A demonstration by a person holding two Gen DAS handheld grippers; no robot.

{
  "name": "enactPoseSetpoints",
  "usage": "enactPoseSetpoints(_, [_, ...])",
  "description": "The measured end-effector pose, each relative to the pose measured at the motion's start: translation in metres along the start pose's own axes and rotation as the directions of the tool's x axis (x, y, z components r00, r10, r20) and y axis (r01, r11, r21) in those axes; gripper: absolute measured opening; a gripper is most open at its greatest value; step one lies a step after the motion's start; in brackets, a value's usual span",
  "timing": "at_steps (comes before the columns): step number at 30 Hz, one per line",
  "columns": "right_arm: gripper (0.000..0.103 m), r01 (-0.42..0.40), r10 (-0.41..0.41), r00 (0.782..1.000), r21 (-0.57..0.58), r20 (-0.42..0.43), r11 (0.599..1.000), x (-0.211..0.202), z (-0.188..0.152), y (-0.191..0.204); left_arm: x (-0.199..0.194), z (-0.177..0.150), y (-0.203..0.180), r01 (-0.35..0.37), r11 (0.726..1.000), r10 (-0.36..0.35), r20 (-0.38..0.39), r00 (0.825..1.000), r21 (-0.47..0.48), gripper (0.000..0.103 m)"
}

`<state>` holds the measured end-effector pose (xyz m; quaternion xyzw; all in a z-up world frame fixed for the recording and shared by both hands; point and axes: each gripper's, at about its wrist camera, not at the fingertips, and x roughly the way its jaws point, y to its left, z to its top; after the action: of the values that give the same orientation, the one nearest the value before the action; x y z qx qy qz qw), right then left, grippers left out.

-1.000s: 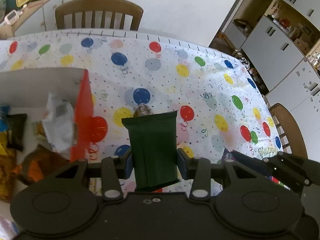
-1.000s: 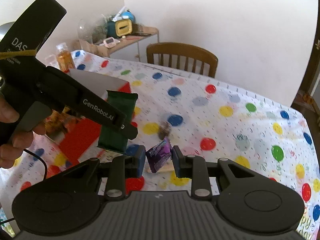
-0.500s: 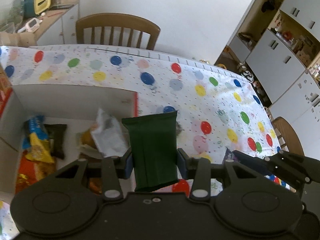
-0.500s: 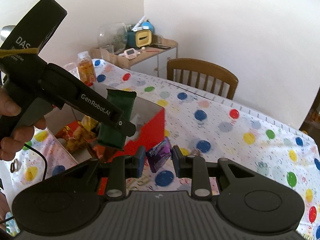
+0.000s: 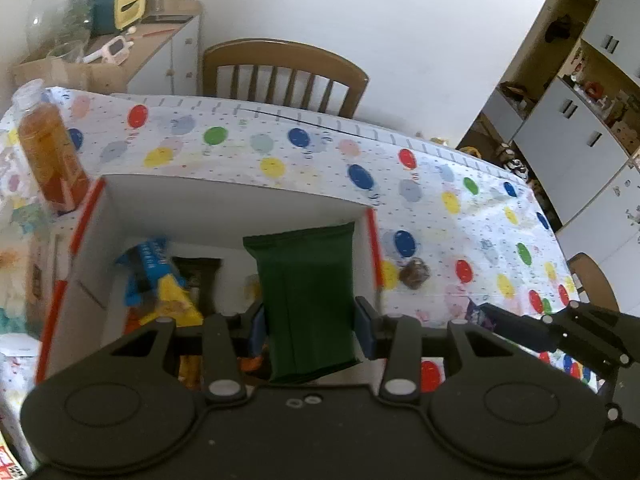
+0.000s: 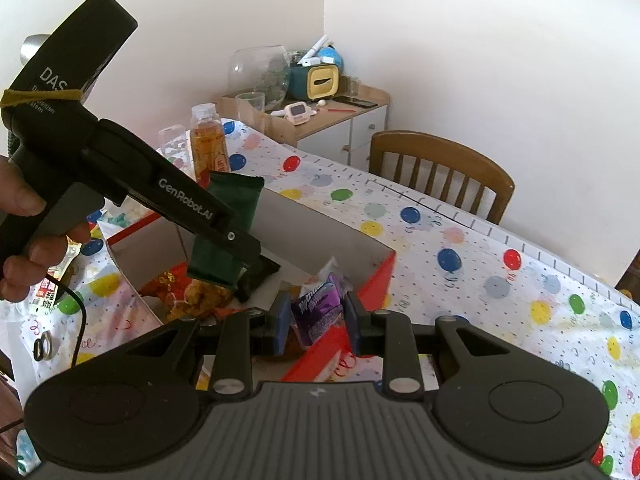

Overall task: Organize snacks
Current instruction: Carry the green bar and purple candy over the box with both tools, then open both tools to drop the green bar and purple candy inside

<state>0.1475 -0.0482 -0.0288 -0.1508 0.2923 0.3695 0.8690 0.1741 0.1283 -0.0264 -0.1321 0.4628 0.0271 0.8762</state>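
The left gripper (image 5: 310,322) has its jaws clamped on the sides of a dark green packet (image 5: 306,300), which stands upright between the blue pads. The packet hangs above the right end of an open box (image 5: 236,196), white inside with red edges. Below it in the box lie other snacks (image 5: 168,280): a blue and yellow wrapper, a dark wrapper, orange bags at the near end.

The right gripper (image 6: 316,322) has its jaws closed on a small purple packet (image 6: 318,312), tilted in the grip. It sits over the near right corner of the box, close above the red wall.

One more snack, a small brown wrapped piece (image 5: 415,274), lies on the balloon tablecloth (image 5: 460,240) just right of the box. An orange bottle (image 5: 50,160) stands at the box's far left corner.

Risks, as a judgement: the two grippers work close together over the same end of the box, so they could knock each other. The purple packet is near the wall, so a release here may drop it on the rim or outside. The green packet is tall and held only by its lower half; let go from this height it could topple onto the rim or land on edge rather than flat. A low gripper could also push the light box across the cloth.
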Motion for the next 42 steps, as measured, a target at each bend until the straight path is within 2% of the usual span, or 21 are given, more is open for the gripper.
enactPoseSetpoints(14, [0.028, 0.000, 0.000, 0.998, -0.011, -0.059, 1.000, 0.056, 0.013, 0.028, 0.009, 0.001, 0.073, -0.079, 0.995, 0.077, -0.041, 0.996, -0.061, 0.041])
enactPoseSetpoints(27, [0.028, 0.038, -0.045, 0.984, -0.042, -0.170, 0.998, 0.129, 0.016, 0.044, 0.040, -0.003, 0.126, -0.179, 0.979, 0.168, -0.115, 0.979, -0.097, 0.041])
enactPoseSetpoints(38, [0.028, 0.026, -0.032, 0.973, -0.028, -0.229, 0.999, 0.149, 0.008, 0.048, 0.056, -0.006, 0.122, -0.174, 0.984, 0.169, -0.137, 0.976, -0.029, 0.040])
enactPoseSetpoints(42, [0.028, 0.017, -0.021, 0.972, -0.020, -0.236, 1.000, 0.149, 0.006, 0.048, 0.059, -0.007, 0.117, -0.192, 0.981, 0.191, -0.134, 0.972, 0.009, 0.039])
